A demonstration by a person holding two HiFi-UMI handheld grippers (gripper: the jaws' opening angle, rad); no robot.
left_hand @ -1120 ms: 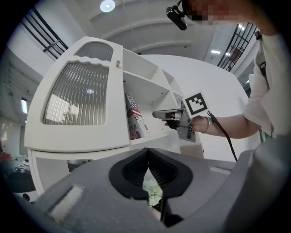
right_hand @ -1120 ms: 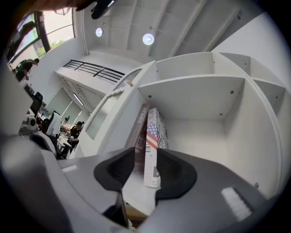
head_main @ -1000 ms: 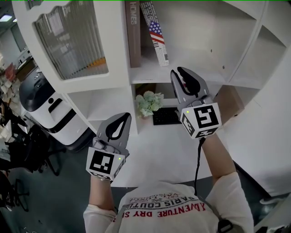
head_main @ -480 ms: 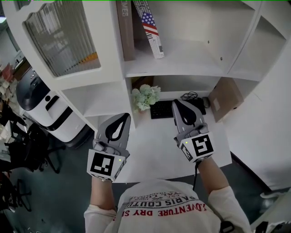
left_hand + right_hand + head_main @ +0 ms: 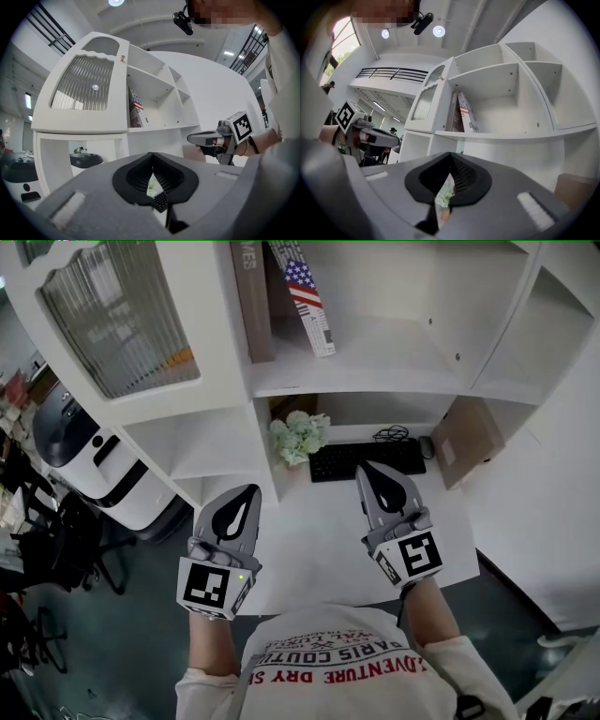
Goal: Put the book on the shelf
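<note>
Task looks done: flag-cover book (image 5: 310,298) stands on the shelf (image 5: 375,367), far left, leaning against a brown book (image 5: 251,306). Left hand-held gripper (image 5: 249,491) and right hand-held gripper (image 5: 366,470) are both closed and empty, near, over the bench (image 5: 309,549). Nothing seems left.

The right gripper (image 5: 373,474) has drawn back from the shelf (image 5: 394,367) toward the person, above the counter (image 5: 309,531), its jaws now closed and empty.

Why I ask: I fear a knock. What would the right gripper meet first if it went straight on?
Probably the small plant, which shows dead ahead past the right gripper's shut jaws, in the nook under the shelf. The keyboard seems to lie below that line, though depth is unclear.
</note>
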